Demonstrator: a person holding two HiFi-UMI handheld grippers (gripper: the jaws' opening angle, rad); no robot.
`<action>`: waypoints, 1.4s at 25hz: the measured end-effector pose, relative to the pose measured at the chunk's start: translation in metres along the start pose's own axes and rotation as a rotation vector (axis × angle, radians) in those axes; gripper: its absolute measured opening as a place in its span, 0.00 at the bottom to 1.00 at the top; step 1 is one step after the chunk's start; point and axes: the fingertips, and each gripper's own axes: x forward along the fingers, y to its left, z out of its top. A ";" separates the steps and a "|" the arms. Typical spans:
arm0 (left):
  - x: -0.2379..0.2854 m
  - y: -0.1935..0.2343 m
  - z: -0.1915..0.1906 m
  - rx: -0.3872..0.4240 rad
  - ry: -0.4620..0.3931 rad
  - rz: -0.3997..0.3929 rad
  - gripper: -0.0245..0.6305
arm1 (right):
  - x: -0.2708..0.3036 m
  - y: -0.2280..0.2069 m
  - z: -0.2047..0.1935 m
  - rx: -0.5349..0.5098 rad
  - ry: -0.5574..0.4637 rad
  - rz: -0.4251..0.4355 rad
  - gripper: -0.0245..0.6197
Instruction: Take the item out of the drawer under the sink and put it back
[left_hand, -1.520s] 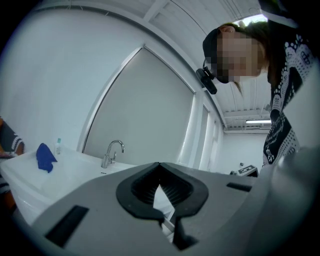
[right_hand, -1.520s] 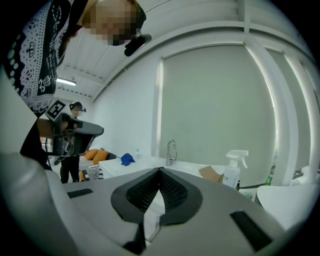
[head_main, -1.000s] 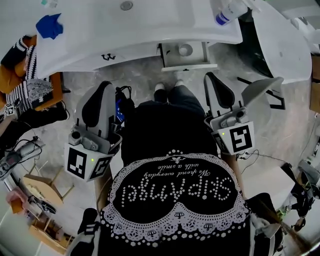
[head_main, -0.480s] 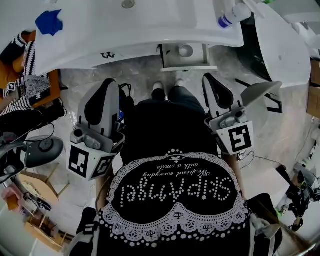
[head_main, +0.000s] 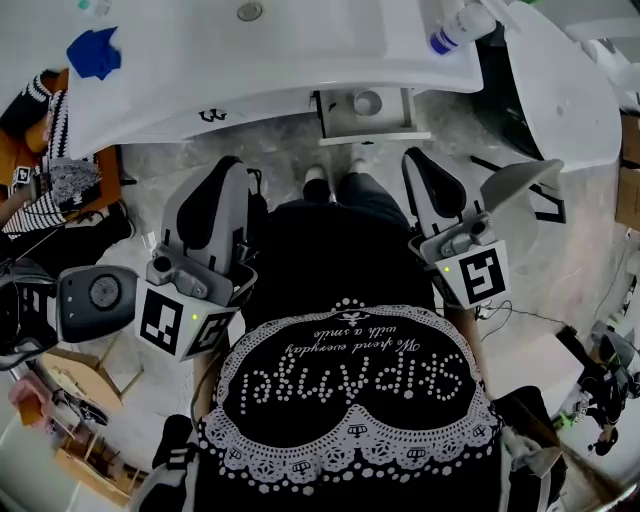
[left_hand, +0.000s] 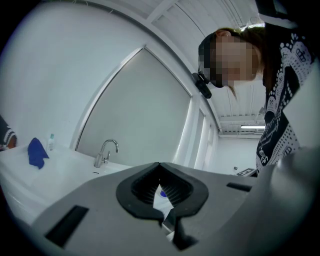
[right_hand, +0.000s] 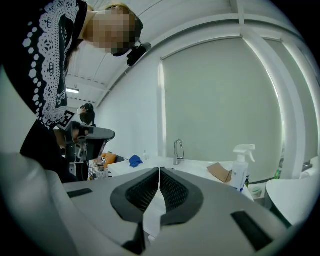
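The drawer (head_main: 366, 131) under the white sink counter (head_main: 280, 60) stands pulled open, and a small round white item (head_main: 367, 101) lies in it. Both grippers hang in front of my body, well short of the drawer. My left gripper (head_main: 226, 168) is shut and empty, its tips meeting in the left gripper view (left_hand: 160, 165). My right gripper (head_main: 418, 156) is also shut with nothing in it (right_hand: 159, 170). It sits just below and to the right of the drawer.
A spray bottle (head_main: 455, 25) and a blue cloth (head_main: 95, 52) sit on the counter by the tap (right_hand: 177, 150). A white rounded fixture (head_main: 570, 90) stands at the right. A grey device (head_main: 98, 297) and clutter fill the left side.
The grey device has come further in from the left edge. My left gripper has shifted slightly up and right. The right gripper has stayed put.
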 end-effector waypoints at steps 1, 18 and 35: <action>0.000 0.000 0.000 0.000 0.001 -0.001 0.04 | -0.001 -0.001 0.000 0.003 -0.002 -0.003 0.07; -0.002 0.000 0.001 0.011 -0.002 -0.019 0.04 | -0.003 -0.004 -0.004 0.002 0.012 -0.021 0.07; -0.002 0.005 0.003 0.013 0.010 -0.005 0.04 | -0.002 -0.007 -0.005 -0.011 0.028 -0.051 0.07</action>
